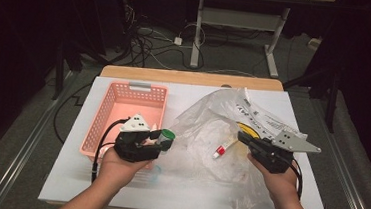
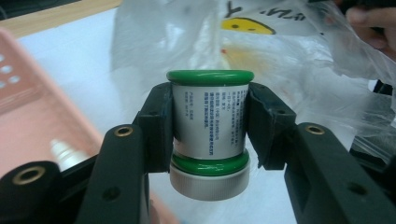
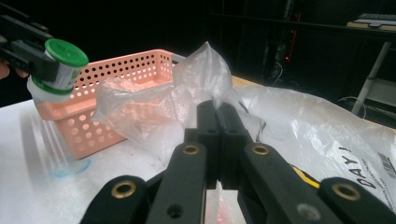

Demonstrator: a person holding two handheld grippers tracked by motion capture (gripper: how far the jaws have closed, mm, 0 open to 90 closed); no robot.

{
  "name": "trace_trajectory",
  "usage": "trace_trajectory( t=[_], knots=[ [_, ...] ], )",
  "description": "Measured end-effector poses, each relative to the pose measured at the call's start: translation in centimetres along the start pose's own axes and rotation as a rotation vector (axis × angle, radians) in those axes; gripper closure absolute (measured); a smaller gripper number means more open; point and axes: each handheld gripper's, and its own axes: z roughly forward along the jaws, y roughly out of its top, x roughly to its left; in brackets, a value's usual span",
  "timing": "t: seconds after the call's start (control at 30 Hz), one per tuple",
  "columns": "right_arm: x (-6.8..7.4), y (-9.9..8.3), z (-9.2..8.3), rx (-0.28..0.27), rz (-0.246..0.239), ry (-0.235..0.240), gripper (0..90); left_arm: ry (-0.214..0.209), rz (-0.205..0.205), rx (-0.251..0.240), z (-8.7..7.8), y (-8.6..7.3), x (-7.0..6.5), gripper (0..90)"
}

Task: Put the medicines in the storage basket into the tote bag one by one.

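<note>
The left gripper (image 1: 163, 139) squeezes a small jar (image 2: 208, 133) with a green lid, held up just beside the pink basket (image 1: 103, 113). The jar's tiny label words are too small to read. The right gripper (image 3: 217, 108) is closed tight, pinching the clear plastic bag (image 1: 212, 121). Inside the crinkly bag lies a little tube (image 1: 221, 150), blurry through the plastic. Behind the table it is too dark to see much.

Small white jar (image 2: 208, 126), green rims, printed label, white screw cap: clamped crosswise, held above table beside pink basket. Clear plastic bag (image 1: 206, 131), smiley print: crumpled on table, edge pinched.
</note>
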Motion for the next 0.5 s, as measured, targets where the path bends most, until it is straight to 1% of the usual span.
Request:
trace_trajectory(
  t=[0.07, 0.17, 0.27, 0.4, 0.5],
  knots=[
    [0.0, 0.0, 0.0, -0.002, 0.002, -0.001, 90.0, -0.012, 0.015, 0.000, 0.6, 0.2, -0.5, 54.0],
    [0.0, 0.1, -0.2, -0.006, -0.005, -0.001, 90.0, -0.035, 0.024, -0.002, 1.6, 0.5, -1.2, 54.0],
    [-0.1, 0.1, -0.3, -0.008, 0.002, -0.006, 90.0, -0.057, 0.030, -0.003, 2.4, 0.7, -1.8, 54.0],
    [-0.1, 0.1, -0.3, -0.009, -0.001, -0.005, 90.0, -0.073, 0.027, -0.003, 3.5, 0.9, -2.4, 54.0],
    [-0.1, 0.1, -0.3, -0.008, -0.002, -0.003, 90.0, -0.084, 0.037, 0.010, 4.1, 0.9, -2.7, 54.0]
  ],
)
